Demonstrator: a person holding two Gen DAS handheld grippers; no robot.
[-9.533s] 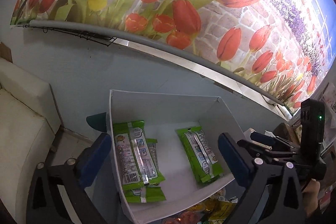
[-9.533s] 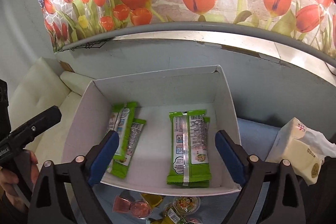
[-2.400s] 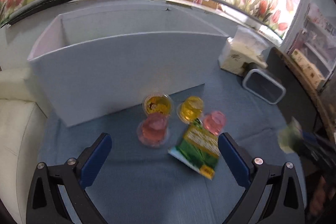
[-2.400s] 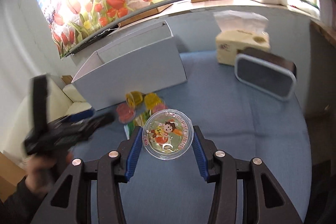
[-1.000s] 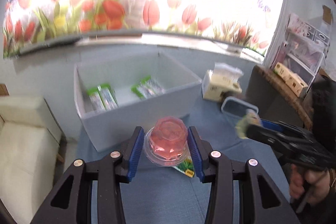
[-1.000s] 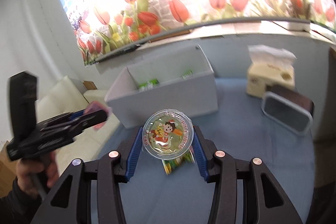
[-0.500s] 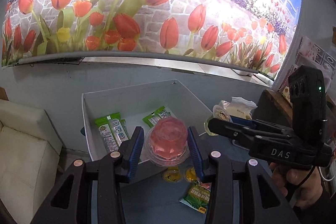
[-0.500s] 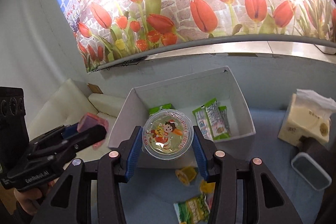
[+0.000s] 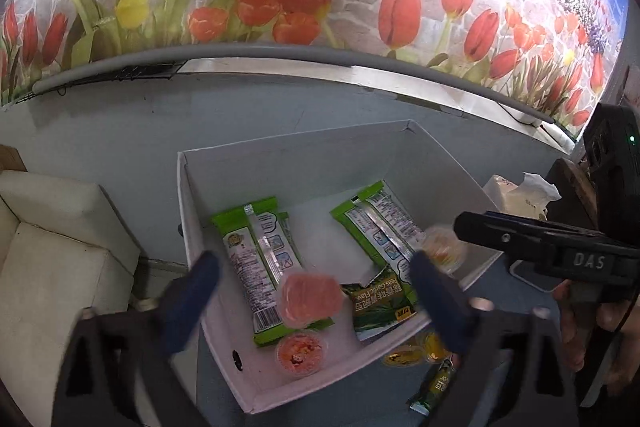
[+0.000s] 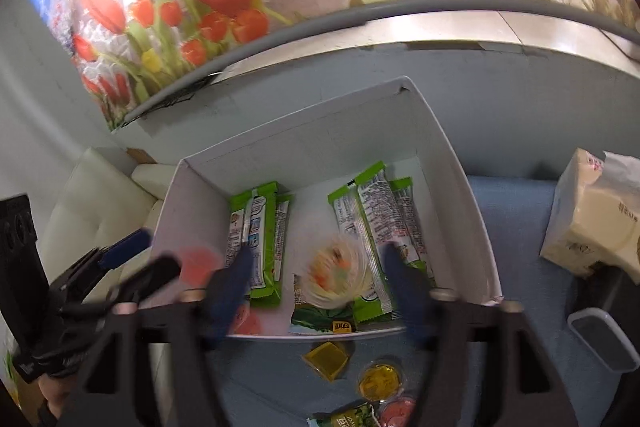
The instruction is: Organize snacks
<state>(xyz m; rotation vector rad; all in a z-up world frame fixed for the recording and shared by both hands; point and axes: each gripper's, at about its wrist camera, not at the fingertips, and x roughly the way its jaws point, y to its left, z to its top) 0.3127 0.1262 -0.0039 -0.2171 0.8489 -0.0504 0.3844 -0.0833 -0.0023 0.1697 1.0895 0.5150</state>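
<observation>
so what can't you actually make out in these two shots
- Left wrist view: the pink cup is motion-blurred between the opening jaws of the left gripper; whether it has landed in the box is unclear.
- Right wrist view: the clear cup is smeared between the opening jaws of the right gripper; its lid print is unreadable.
- Right wrist view: the green packet is cut off by the bottom edge.
- Both views: packet text is too small to read.

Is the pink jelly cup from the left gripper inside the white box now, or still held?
Released: the left gripper jaws are opening, clear of the pink jelly cup, which shows blurred over the white box. Whether it has landed, cannot tell.
</observation>
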